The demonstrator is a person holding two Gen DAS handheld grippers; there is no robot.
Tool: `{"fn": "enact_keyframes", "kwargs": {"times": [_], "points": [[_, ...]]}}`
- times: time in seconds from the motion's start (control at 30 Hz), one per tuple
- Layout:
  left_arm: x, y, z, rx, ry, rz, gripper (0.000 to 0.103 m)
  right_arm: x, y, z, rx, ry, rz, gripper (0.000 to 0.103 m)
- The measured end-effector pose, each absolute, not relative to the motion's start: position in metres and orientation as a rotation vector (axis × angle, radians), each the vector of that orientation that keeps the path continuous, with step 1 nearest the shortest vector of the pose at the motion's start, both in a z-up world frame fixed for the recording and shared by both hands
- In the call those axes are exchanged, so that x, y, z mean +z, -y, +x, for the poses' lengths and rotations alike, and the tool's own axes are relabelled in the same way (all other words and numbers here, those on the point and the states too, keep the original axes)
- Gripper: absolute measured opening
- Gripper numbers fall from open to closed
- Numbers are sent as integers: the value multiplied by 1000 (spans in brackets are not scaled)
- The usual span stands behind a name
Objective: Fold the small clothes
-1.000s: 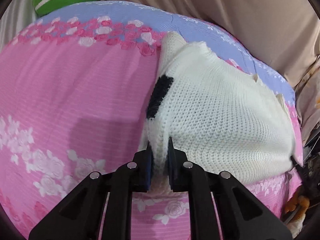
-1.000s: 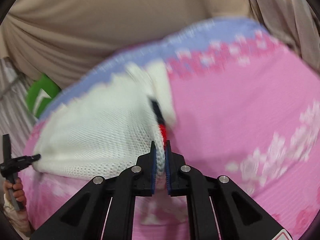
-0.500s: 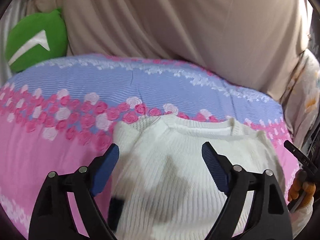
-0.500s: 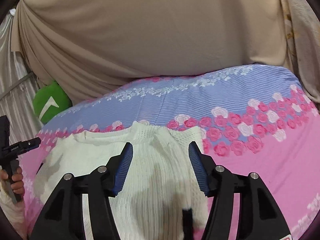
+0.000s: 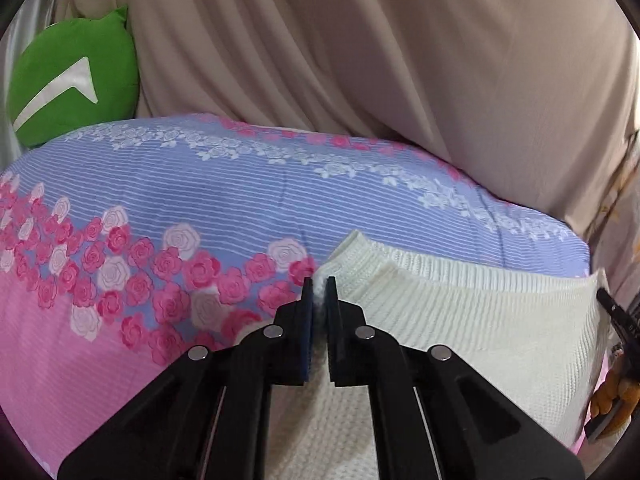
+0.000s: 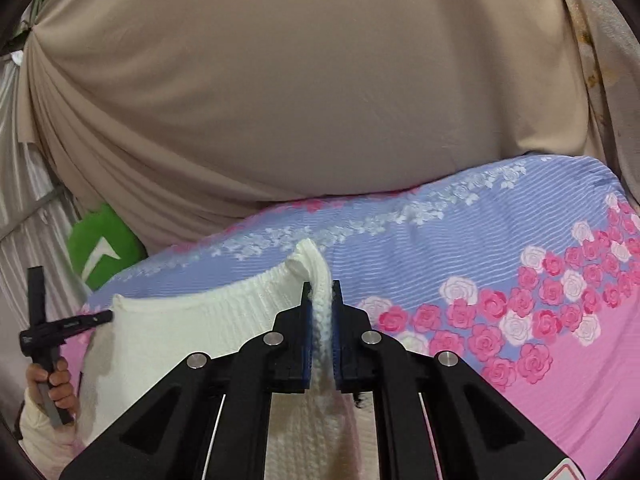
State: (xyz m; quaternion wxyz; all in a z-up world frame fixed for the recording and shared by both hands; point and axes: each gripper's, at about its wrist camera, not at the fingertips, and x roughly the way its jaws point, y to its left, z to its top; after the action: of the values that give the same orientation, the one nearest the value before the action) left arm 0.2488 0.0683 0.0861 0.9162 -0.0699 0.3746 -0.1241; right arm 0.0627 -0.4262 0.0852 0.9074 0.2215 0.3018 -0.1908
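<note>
A white knitted sweater (image 5: 460, 320) lies on the pink and blue floral bedsheet (image 5: 180, 208). My left gripper (image 5: 319, 284) is shut on the sweater's far left corner at the ribbed edge. My right gripper (image 6: 321, 288) is shut on the sweater (image 6: 208, 320) at its far right corner, with knit bunched between the pads. The right gripper shows at the right edge of the left wrist view (image 5: 616, 312), and the left one at the left of the right wrist view (image 6: 60, 328). The near part of the sweater is hidden under the grippers.
A beige draped cloth (image 6: 300, 100) hangs behind the bed. A green pillow (image 5: 72, 80) sits at the far left corner and also shows in the right wrist view (image 6: 100, 252). A patterned curtain (image 6: 592, 40) hangs at the right.
Both grippers were open over the sweater half a second ago. They have moved forward to its far edge and closed on the two corners.
</note>
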Motion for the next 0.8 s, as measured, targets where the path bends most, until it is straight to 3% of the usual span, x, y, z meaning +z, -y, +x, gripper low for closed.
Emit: {"fn": "enact_keyframes", "kwargs": {"times": [0.1, 0.3, 0.33, 0.47, 0.53, 0.67, 0.8], "points": [[37, -62, 271, -190, -884, -90, 5, 23, 440, 86, -423, -852, 494, 7], [57, -66, 246, -88, -803, -31, 8, 69, 416, 65, -580, -737, 360, 12], [66, -67, 234, -79, -779, -22, 13, 77, 409, 60, -572, -698, 354, 20], [106, -51, 167, -234, -682, -59, 40, 100, 332, 61, -267, -665, 348, 20], [111, -21, 142, -339, -675, -29, 45, 92, 282, 73, -73, -732, 331, 20], [79, 29, 112, -439, -783, 71, 46, 53, 204, 87, 156, -878, 251, 13], [40, 9, 106, -325, -865, 136, 47, 36, 226, 60, 56, -929, 242, 5]]}}
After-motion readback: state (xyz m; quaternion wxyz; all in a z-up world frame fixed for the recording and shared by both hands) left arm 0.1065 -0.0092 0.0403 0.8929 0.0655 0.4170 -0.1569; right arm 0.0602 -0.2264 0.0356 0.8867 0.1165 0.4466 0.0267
